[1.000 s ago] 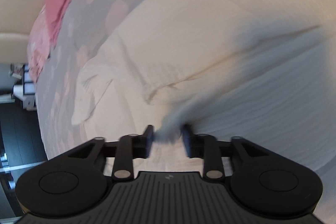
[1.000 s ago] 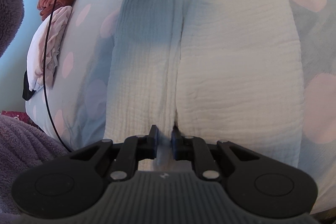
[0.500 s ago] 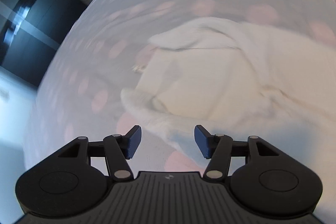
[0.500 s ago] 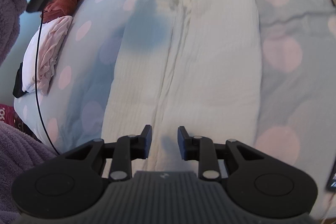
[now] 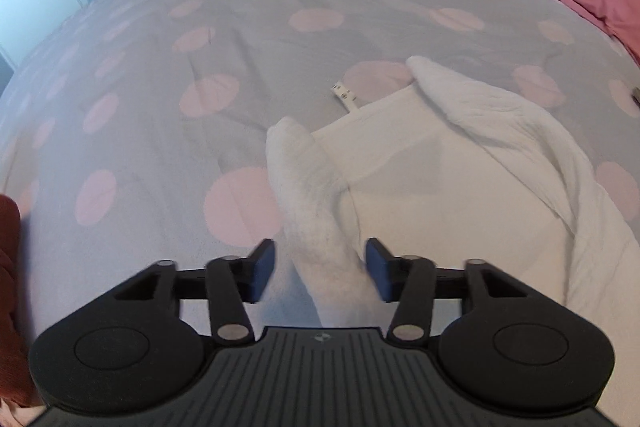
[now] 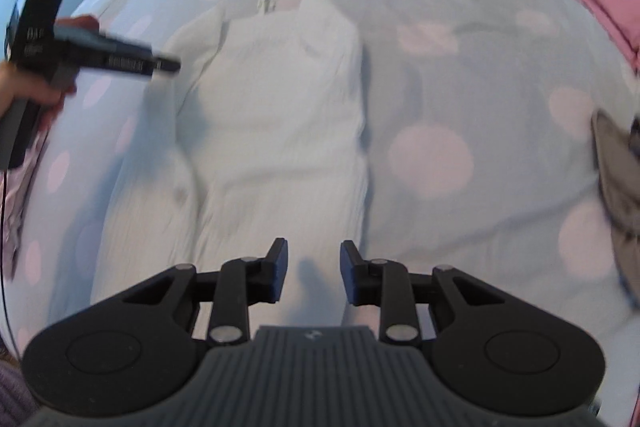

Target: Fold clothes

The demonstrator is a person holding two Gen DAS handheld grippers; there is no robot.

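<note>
Across the pink-dotted grey duvet (image 5: pixel 168 39), crinkled white garment (image 6: pixel 280 115), both claws (image 5: pixel 320 269) (image 6: pixel 313 277) agape, empty.

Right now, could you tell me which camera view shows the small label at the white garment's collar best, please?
The left wrist view: the label lies sharp on the bedspread, its markings visible. In the right wrist view it is only a small blurred tab at the garment's far end.
</note>
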